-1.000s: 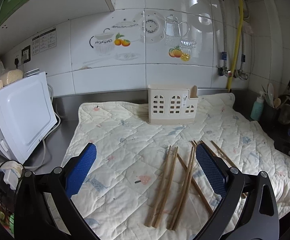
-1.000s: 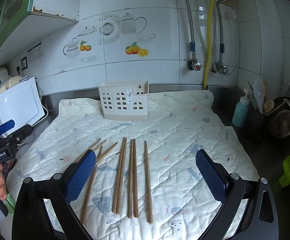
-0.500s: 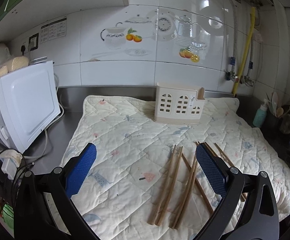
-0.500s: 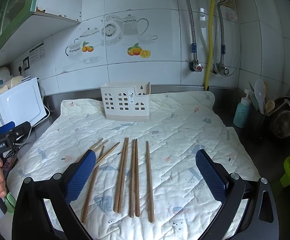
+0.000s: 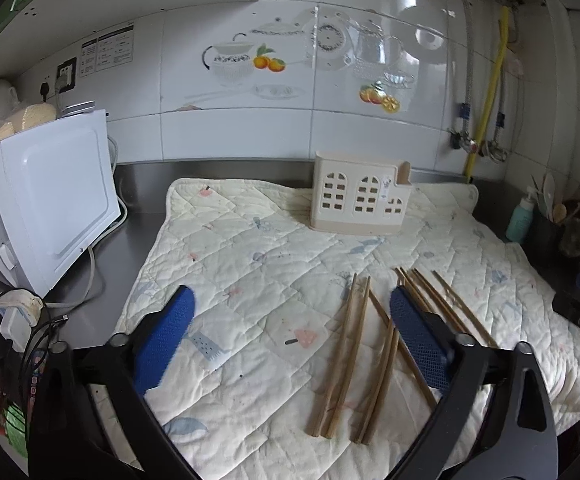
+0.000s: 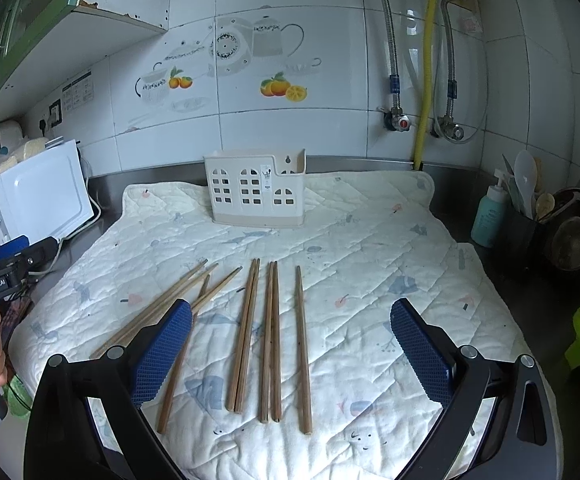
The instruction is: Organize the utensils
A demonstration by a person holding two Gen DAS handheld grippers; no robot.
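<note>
Several wooden chopsticks lie loose on a quilted white mat; they also show in the left wrist view. A cream utensil holder with window cut-outs stands upright at the mat's far side, also in the left wrist view. My right gripper is open and empty above the near ends of the chopsticks. My left gripper is open and empty, left of the chopsticks, its right finger over some of them. The left gripper's body shows at the left edge of the right wrist view.
A white appliance with cables stands left of the mat on the steel counter. A teal bottle, a dark utensil pot and pans stand at the right. Pipes run down the tiled wall.
The left wrist view has swung left and pulled back, so the holder and chopsticks sit further right. The right wrist view has shifted slightly right. Both grippers stay open.
</note>
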